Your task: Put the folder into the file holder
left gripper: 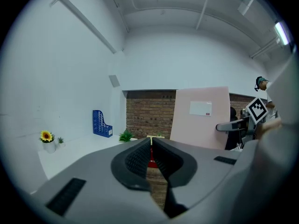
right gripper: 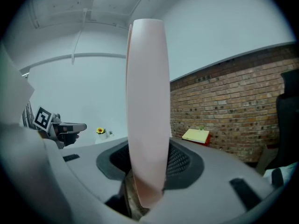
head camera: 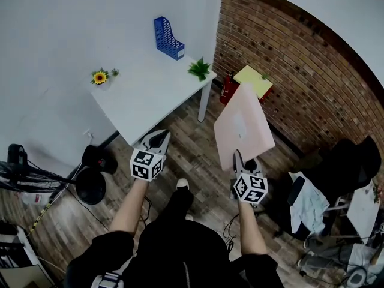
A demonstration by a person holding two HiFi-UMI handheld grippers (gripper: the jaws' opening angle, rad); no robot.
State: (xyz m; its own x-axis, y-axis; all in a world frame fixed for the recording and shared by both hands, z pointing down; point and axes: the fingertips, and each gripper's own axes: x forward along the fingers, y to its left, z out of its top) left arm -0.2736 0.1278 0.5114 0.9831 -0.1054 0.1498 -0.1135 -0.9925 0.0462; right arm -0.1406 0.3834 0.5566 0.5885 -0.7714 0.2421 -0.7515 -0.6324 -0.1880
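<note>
A pale pink folder with a white label stands upright in the air, and my right gripper is shut on its lower edge. In the right gripper view the folder runs edge-on between the jaws. The left gripper view catches its flat side. The blue file holder stands at the far end of the white table; it is also small at the left of the left gripper view. My left gripper is shut and empty near the table's front corner.
On the table are a sunflower pot and a small green plant. A yellow pad on a red box lies by the brick wall. Dark bags sit on the floor at left, a chair with clothes at right.
</note>
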